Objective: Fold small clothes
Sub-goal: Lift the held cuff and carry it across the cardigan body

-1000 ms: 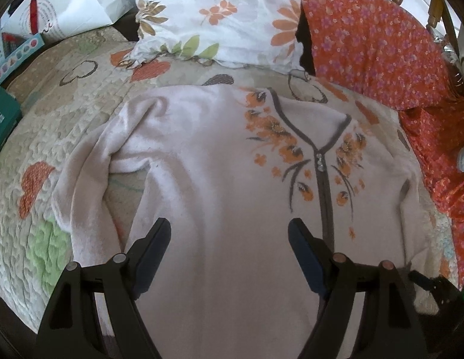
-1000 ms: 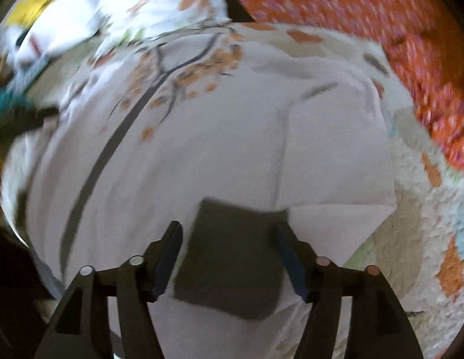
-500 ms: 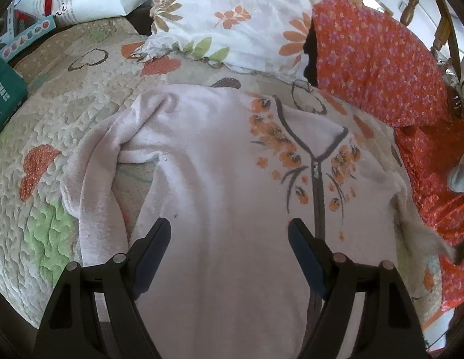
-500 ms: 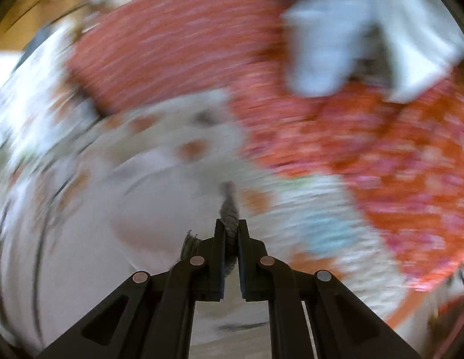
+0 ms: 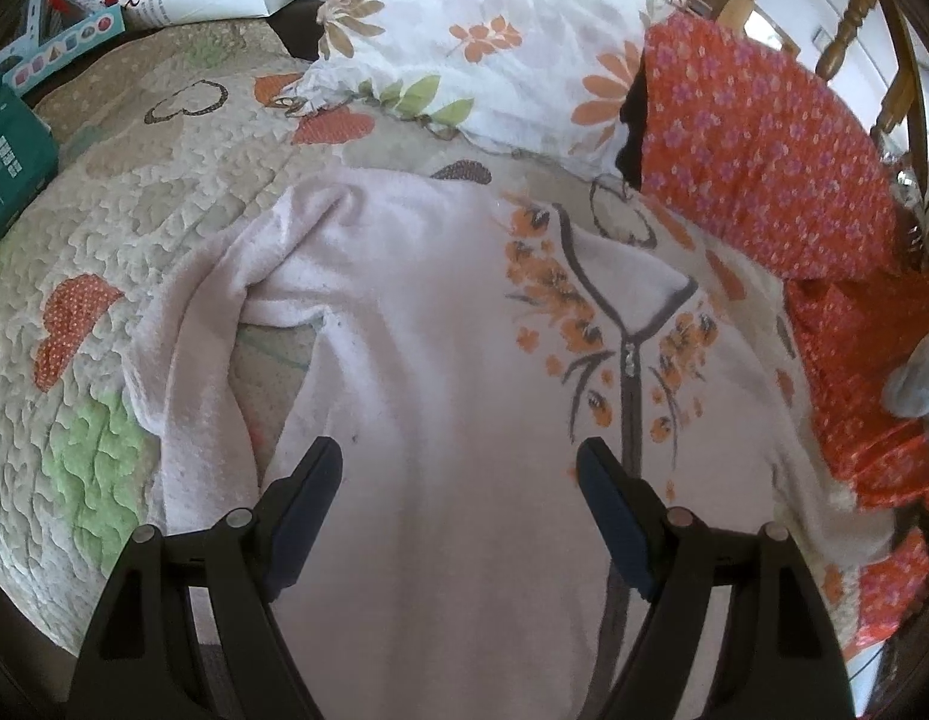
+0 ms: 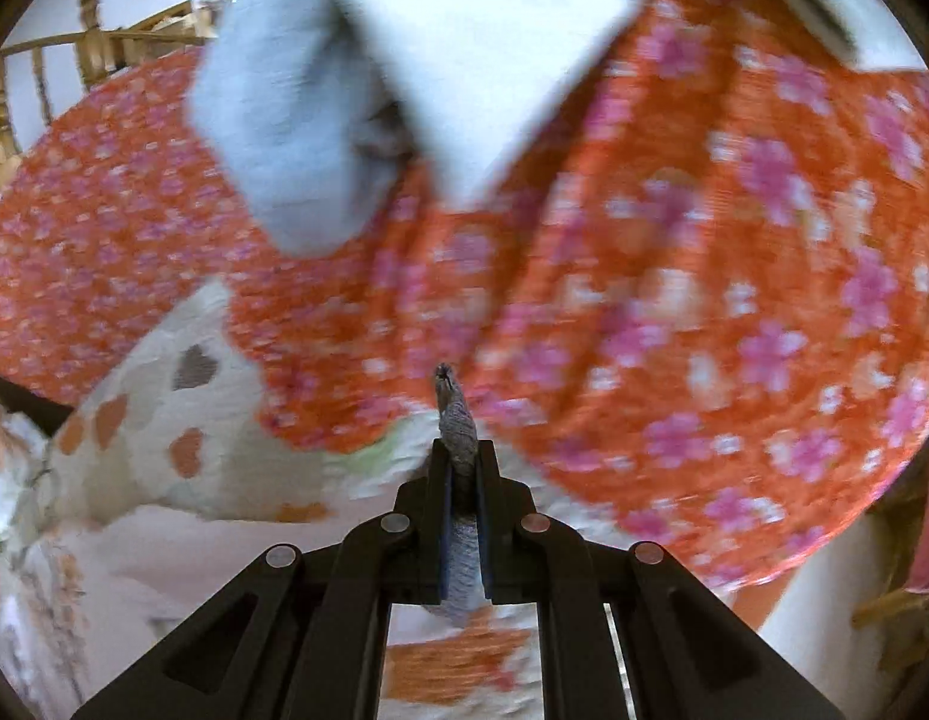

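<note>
Nearest the left gripper [image 5: 458,468], whose fingers stand wide apart, a pale pink zip-front sweater [image 5: 440,372] lies spread flat on the bed's quilted heart-patterned bedspread [image 5: 134,180]. Over at the right, the right gripper [image 6: 462,480] has its fingers clamped on a grey knit edge [image 6: 458,420] that sticks up between them. Farther off lie a floral pillow [image 5: 494,42] and orange flowered fabric [image 5: 764,150], with wooden chair spindles [image 5: 848,30] at the far right.
</note>
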### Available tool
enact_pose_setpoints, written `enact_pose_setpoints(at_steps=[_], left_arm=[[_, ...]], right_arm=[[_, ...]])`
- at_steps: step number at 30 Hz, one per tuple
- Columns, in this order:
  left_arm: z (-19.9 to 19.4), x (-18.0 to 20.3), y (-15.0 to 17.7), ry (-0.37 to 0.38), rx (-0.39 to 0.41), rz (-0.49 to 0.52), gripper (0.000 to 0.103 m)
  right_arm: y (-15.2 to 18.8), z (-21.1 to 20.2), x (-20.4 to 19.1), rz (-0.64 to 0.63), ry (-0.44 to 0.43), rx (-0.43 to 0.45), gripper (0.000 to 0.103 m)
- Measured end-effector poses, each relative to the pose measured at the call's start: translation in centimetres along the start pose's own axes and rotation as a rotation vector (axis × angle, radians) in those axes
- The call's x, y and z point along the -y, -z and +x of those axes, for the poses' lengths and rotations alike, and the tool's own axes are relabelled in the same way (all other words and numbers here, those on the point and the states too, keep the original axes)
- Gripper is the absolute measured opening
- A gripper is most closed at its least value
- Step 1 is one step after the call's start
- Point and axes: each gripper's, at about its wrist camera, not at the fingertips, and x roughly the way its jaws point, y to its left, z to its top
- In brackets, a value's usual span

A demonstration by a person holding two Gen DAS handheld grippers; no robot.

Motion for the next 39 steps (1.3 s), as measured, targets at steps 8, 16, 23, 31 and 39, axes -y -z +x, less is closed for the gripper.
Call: enact_pose_setpoints(at_steps=[8,16,23,31,39], left_arm=[[-2.9,-4.3,-2.3,0.008,0.052,-0.09,0.081],[-6.0,-12.9,-5.0,-0.011,0.129,-0.293,0.081],[-8.7,-18.4,-6.0,-0.051,0.2,-0.42,0.081],[-9.2,-20.7,-6.1,-0.098,0.203,-0.43,0.081],[-9.3,-23.7,-5.1,-0.149,0.181,-0.472,0.081]], right_arm=[[6.9,-1.2,-22.0,-0.253,-0.466,-0.161,0.007],[18.1,-1.8,-41.0,-0.464,-0.704,-0.324,0.007],[25.9,-1.2,-50.7,-0.595,-0.719,-0.414,0.007],[31.7,-0.8,-56.9,-0.662,-0.719,-0.484,0.007],[35.0,-1.5,-59.8,-0.798,-0.752,-0.516,0.012]])
